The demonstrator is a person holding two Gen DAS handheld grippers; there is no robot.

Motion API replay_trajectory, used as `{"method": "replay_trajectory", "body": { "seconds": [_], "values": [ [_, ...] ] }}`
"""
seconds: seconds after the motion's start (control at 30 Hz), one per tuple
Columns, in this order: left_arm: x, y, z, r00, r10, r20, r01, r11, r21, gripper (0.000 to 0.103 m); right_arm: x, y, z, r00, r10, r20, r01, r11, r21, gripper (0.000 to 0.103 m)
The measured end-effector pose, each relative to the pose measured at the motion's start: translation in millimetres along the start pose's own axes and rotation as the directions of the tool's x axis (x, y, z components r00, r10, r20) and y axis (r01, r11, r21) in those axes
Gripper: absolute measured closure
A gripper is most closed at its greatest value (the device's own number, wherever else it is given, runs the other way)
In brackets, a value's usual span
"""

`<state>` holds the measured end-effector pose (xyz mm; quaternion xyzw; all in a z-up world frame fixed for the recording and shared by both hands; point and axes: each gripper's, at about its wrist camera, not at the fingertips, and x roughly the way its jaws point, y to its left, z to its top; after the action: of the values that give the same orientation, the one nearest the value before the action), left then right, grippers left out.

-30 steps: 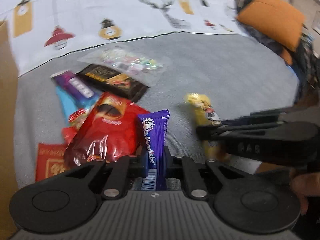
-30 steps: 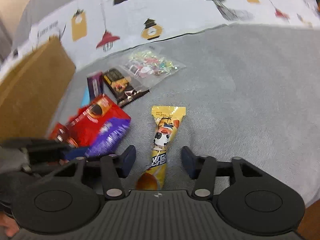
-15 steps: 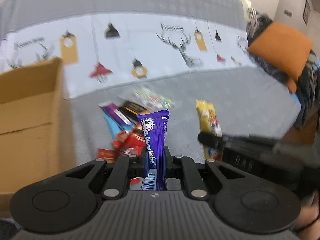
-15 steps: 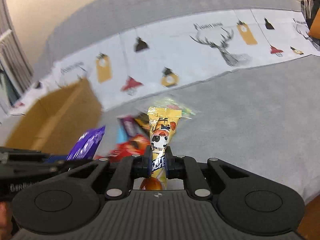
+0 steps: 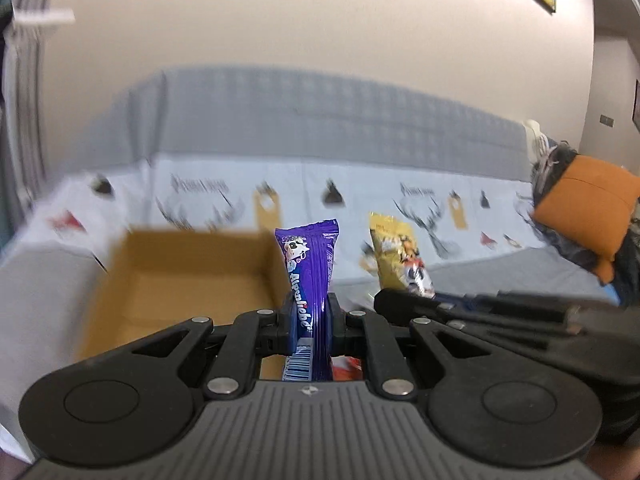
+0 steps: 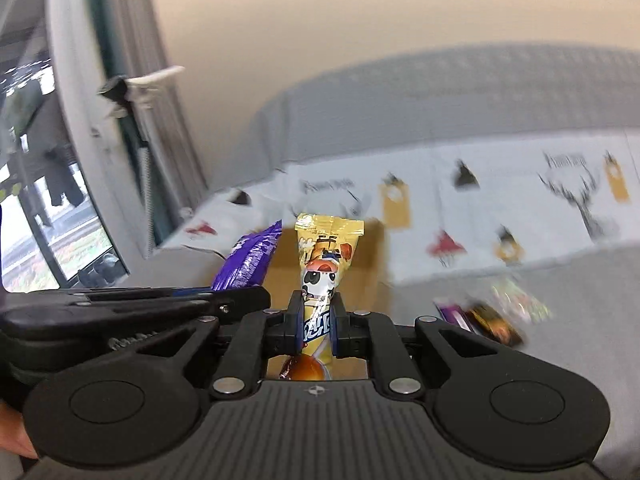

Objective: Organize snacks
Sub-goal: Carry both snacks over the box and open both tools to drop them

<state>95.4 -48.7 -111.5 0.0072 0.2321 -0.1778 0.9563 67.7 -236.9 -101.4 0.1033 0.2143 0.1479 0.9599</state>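
Observation:
My left gripper (image 5: 310, 318) is shut on a purple Alpenliebe candy pack (image 5: 309, 268), held upright above the near side of an open brown cardboard box (image 5: 180, 276). My right gripper (image 6: 317, 318) is shut on a yellow snack pack with a cartoon dog (image 6: 322, 264), held upright in front of the same box (image 6: 372, 264). The yellow pack (image 5: 400, 264) and the right gripper (image 5: 480, 312) show to the right in the left wrist view. The purple pack (image 6: 250, 260) shows to the left in the right wrist view.
The remaining snacks (image 6: 488, 316) lie on the grey bed cover to the right of the box. A white patterned sheet (image 5: 360, 200) and a grey headboard (image 5: 320, 120) lie behind. An orange cushion (image 5: 584, 204) is at the far right. A window (image 6: 36, 200) is at the left.
Both grippers have lifted with their packs and swung left and up, from over the snack pile to the cardboard box. The right gripper closed on the yellow pack about a second ago.

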Motion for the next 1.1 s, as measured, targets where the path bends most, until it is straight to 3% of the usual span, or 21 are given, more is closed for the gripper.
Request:
{"method": "replay_trajectory", "body": {
  "seconds": [0.13,0.3,0.47,0.63,0.83,1.1],
  "values": [
    [-17,34,11,0.997,0.014,0.078,-0.009,0.998,-0.065,0.089,9,36,21,0.999,0.040,0.018,-0.039,0.997,-0.061,0.090],
    [-6,72,14,0.994,0.022,0.107,-0.003,0.984,-0.177,0.088,28,64,28,0.997,0.072,0.005,-0.071,0.992,-0.105,0.090],
    [18,103,2,0.996,0.035,0.082,-0.012,0.965,-0.263,0.088,58,72,21,0.997,0.065,-0.044,-0.069,0.993,-0.092,0.090],
    [67,131,-11,0.996,0.010,-0.085,-0.036,0.950,-0.311,0.089,96,68,7,0.993,0.045,-0.111,-0.054,0.995,-0.081,0.090],
    [130,164,-36,0.971,-0.011,-0.239,-0.072,0.939,-0.336,0.090,148,57,-7,0.982,0.022,-0.186,-0.035,0.997,-0.067,0.090],
    [184,186,-65,0.942,0.015,-0.334,-0.130,0.936,-0.327,0.090,209,35,-30,0.953,-0.005,-0.303,-0.015,0.998,-0.064,0.090]
  ]
}}
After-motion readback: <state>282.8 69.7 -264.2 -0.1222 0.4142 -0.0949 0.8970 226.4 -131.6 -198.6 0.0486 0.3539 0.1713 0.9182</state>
